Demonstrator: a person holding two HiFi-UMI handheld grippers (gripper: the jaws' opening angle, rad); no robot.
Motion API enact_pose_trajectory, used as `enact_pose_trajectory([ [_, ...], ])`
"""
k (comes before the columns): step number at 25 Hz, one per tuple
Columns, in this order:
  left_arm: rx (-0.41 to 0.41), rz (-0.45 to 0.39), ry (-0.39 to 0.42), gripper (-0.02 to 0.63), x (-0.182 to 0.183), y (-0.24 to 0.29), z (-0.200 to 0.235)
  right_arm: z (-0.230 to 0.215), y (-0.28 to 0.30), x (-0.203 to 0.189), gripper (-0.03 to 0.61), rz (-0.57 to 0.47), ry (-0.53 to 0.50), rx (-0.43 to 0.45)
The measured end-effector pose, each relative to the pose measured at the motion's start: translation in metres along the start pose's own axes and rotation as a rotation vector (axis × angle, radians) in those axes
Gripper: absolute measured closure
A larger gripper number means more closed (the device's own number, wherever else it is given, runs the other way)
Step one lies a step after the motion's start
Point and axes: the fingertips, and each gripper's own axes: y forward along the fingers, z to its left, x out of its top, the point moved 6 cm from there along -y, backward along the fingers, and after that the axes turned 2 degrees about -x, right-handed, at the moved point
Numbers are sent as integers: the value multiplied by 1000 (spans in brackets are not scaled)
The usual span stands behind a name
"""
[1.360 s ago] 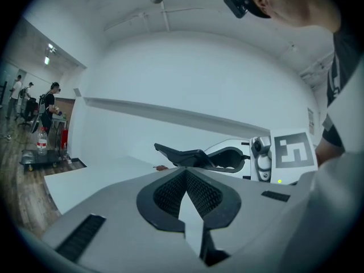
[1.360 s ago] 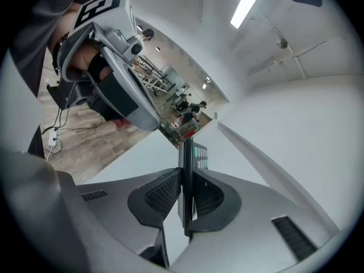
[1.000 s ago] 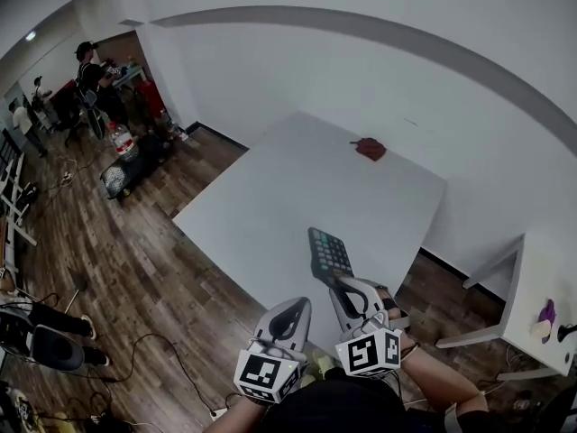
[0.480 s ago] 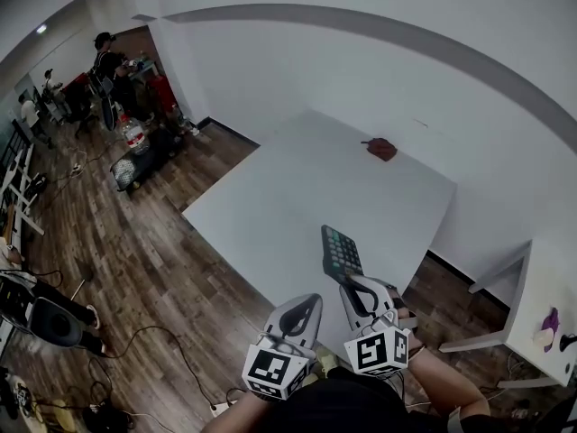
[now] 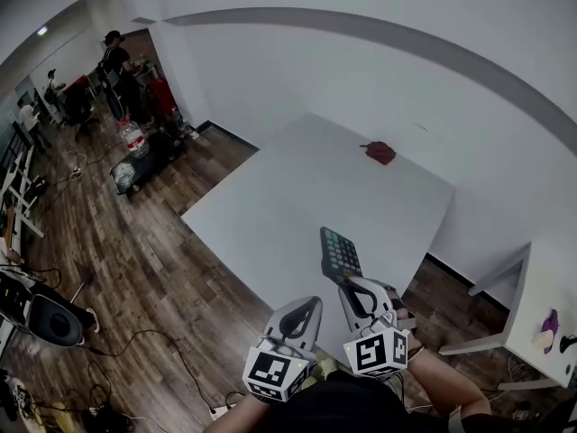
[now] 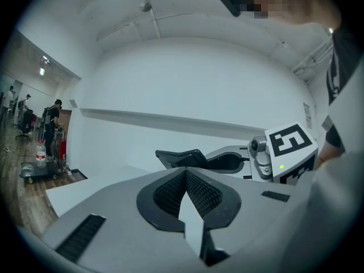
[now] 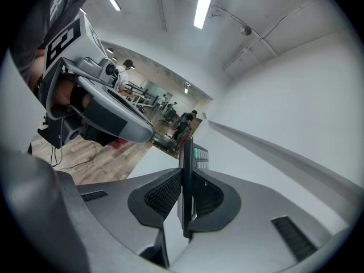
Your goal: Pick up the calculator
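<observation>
The dark calculator (image 5: 338, 253) is held edge-up just above the near corner of the white table (image 5: 297, 197). My right gripper (image 5: 347, 282) is shut on its lower end. In the right gripper view the calculator (image 7: 185, 169) stands as a thin slab between the ribbed pads, green keys showing on its right face, with my right gripper (image 7: 185, 192) pressed on both sides. My left gripper (image 5: 305, 303) hangs beside it to the left, shut and empty. In the left gripper view, the left gripper (image 6: 185, 178) has its pads together, and the calculator (image 6: 179, 157) shows beyond them.
A small red object (image 5: 380, 152) lies at the table's far side near the wall. A second white table (image 5: 541, 305) with a purple item (image 5: 547, 317) stands at the right. Wooden floor with cables, a chair (image 5: 45, 318), a water bottle (image 5: 132, 138) and people (image 5: 117, 61) lies to the left.
Both grippers and the calculator keep their pose. The head view has shifted slightly, and a person at the far left has walked a little.
</observation>
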Motion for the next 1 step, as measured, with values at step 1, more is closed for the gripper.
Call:
enact_pose_trajectory([
  [1, 2, 1, -2, 607, -1, 1, -1, -1, 0, -1, 521, 2, 0, 1],
])
